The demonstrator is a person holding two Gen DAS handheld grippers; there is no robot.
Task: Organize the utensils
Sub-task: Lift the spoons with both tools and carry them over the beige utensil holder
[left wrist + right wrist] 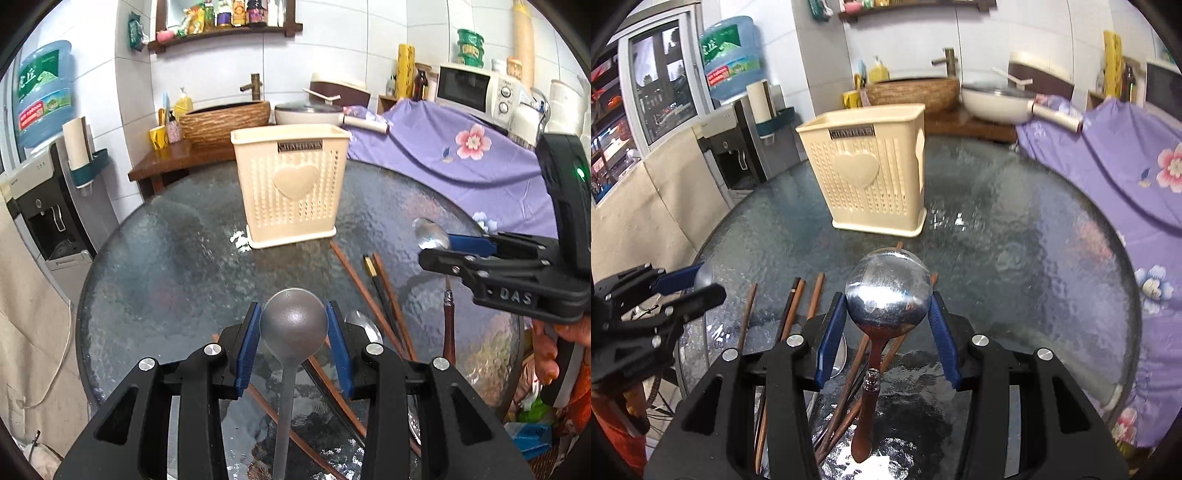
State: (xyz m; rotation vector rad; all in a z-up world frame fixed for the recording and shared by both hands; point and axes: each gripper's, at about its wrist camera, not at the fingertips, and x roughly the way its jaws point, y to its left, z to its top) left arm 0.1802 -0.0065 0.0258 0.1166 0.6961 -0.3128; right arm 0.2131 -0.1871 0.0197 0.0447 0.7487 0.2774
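A cream perforated utensil holder (pixel 290 184) with a heart on its front stands upright on the round glass table (pixel 166 266); it also shows in the right wrist view (pixel 866 173). My left gripper (pixel 294 325) is shut on the bowl of a grey metal spoon (pixel 293 325), handle hanging down. My right gripper (pixel 888 301) is shut on a shiny spoon (pixel 888 291) with a red-brown handle. The right gripper with its spoon (pixel 430 234) shows at the right of the left wrist view. The left gripper (pixel 698 282) shows at the left of the right wrist view.
Several brown chopsticks (pixel 369 295) and another metal spoon (pixel 364 326) lie on the table below the grippers, also in the right wrist view (pixel 798 306). A purple flowered cloth (pixel 461 158) covers things at the right. A water dispenser (pixel 48 206) stands at the left.
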